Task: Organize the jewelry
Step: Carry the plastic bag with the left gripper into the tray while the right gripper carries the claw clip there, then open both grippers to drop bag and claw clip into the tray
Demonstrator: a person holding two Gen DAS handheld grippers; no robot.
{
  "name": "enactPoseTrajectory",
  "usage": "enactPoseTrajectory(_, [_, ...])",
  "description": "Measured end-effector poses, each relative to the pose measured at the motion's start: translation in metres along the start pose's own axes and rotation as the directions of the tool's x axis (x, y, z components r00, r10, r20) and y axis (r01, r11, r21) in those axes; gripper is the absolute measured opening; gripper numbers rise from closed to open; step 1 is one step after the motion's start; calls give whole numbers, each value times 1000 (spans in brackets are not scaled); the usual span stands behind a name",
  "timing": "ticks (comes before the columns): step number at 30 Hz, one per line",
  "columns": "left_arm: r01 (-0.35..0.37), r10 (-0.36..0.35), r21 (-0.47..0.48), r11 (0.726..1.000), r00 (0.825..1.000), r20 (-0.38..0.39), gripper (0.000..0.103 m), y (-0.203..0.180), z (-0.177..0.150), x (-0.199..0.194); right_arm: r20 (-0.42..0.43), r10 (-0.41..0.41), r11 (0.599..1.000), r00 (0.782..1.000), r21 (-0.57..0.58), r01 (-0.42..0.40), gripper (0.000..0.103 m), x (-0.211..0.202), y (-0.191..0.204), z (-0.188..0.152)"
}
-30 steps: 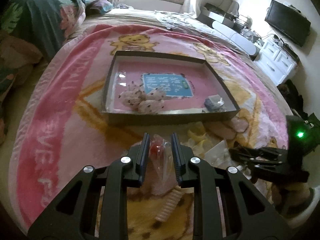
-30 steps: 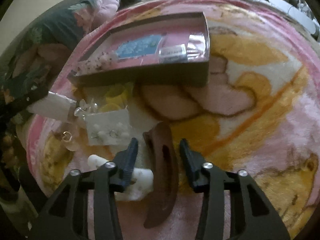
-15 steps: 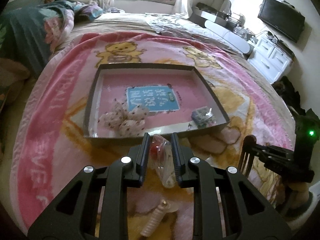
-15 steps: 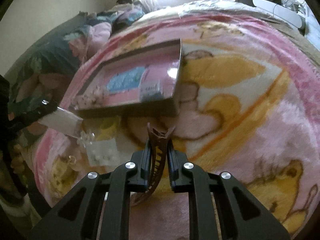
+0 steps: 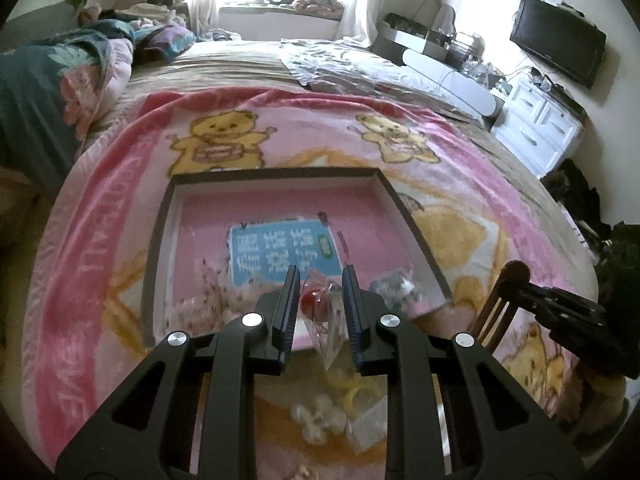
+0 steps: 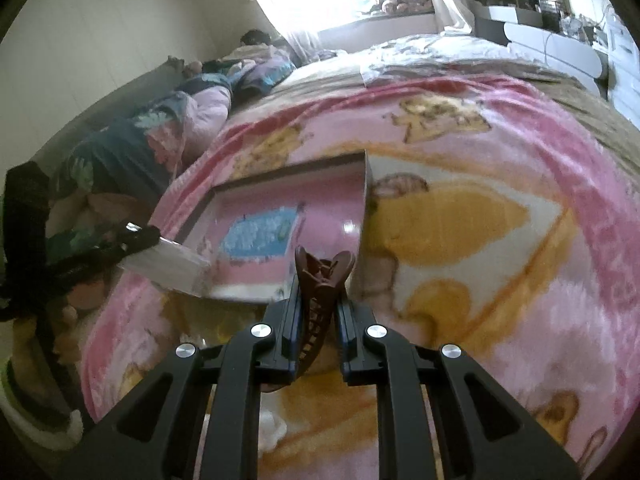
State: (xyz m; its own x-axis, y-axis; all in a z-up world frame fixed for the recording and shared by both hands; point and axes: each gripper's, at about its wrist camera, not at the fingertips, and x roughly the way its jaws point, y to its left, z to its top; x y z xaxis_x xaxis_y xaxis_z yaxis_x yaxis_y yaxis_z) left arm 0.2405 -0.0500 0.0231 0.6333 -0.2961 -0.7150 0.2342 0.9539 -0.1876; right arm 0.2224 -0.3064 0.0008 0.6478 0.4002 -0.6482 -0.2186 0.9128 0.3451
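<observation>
A shallow dark-rimmed box [image 5: 412,224] with a pink floor and blue label lies on the pink bear blanket; it also shows in the right wrist view [image 6: 366,184]. My left gripper [image 5: 320,304] is shut on a clear plastic bag with red beads [image 5: 320,312], held over the box's near edge. My right gripper [image 6: 318,308] is shut on a brown hair claw clip [image 6: 320,280], raised beside the box's near right corner. The right gripper [image 5: 516,286] with the clip [image 5: 496,312] shows at the right of the left wrist view. Spotted pouches [image 5: 208,296] and a small silver packet [image 5: 394,284] lie in the box.
Loose items lie on the blanket before the box: yellow rings [image 5: 356,394], white beads [image 5: 320,420] and a clear packet [image 5: 368,420]. Bedding is piled at far left [image 5: 48,80]. A white dresser [image 5: 536,124] and a TV [image 5: 560,40] stand at right.
Both grippers have risen and moved forward toward the box. The right gripper closed on the brown clip and lifted it off the blanket. The left still holds the bag.
</observation>
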Motion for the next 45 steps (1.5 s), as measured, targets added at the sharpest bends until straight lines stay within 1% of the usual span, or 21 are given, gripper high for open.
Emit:
enactPoseTrajectory(4, [-11,12,-12,1000,1000,5,14,5,10,10,20,5,1000,1000,-7,-5,14,11,4,21])
enactPoseTrajectory(9, [-28,28,-22,999,999,-15,14,14,17,29,22,15,1000,1000,-27,-14,14,31,12,43])
enactPoseTrajectory(12, [-48,47,-27,998,998,-35,14,22,16,41,19,4,998,1000,-57,-3,14,42,21,51])
enactPoseTrajectory(15, [-67,65,-33,997,997,-45,14,29,15,48,8,-26,995,1000,-98,26,14,60,32,59])
enactPoseTrajectory(19, [-82,79,-43,996,995,-56,14,40,11,56,-20,-24,994,1000,-103,22,14,82,37,60])
enactPoseTrajectory(20, [-84,81,-46,995,995,-59,14,42,10,58,-31,-15,996,999,-94,12,14,87,37,59])
enactPoseTrajectory(22, [-86,83,-52,995,994,-64,15,48,9,60,-58,32,998,998,-50,-34,14,99,34,58])
enactPoseTrajectory(24, [-88,84,-58,994,994,-67,15,52,7,61,-74,39,999,996,-34,-42,14,108,35,57])
enactPoseTrajectory(30, [-99,94,-71,993,993,-76,16,63,1,63,-109,-23,998,994,-67,15,14,128,38,47])
enactPoseTrajectory(35, [-117,111,-72,991,991,-79,21,69,-5,60,-115,-67,996,991,-69,59,14,129,33,39])
enactPoseTrajectory(37, [-120,115,-71,990,990,-79,27,69,-7,57,-113,-76,995,991,-67,68,15,127,31,36])
enactPoseTrajectory(39, [-124,119,-68,990,990,-77,29,69,-8,54,-112,-97,993,989,-81,88,19,123,30,32])
enactPoseTrajectory(41, [-129,125,-64,990,990,-69,31,67,-10,49,-98,-113,990,989,-93,104,31,117,31,28])
enactPoseTrajectory(42, [-130,126,-63,989,990,-66,36,67,-10,47,-87,-120,989,989,-97,112,34,113,31,27])
enactPoseTrajectory(43, [-134,130,-62,989,990,-59,38,66,-11,43,-76,-127,988,989,-102,119,40,108,32,25])
enactPoseTrajectory(44, [-137,133,-59,989,990,-56,39,65,-11,41,-65,-131,987,989,-107,124,46,104,33,24])
enactPoseTrajectory(45, [-140,137,-56,989,989,-51,41,64,-11,38,-47,-137,985,989,-114,131,49,97,35,22])
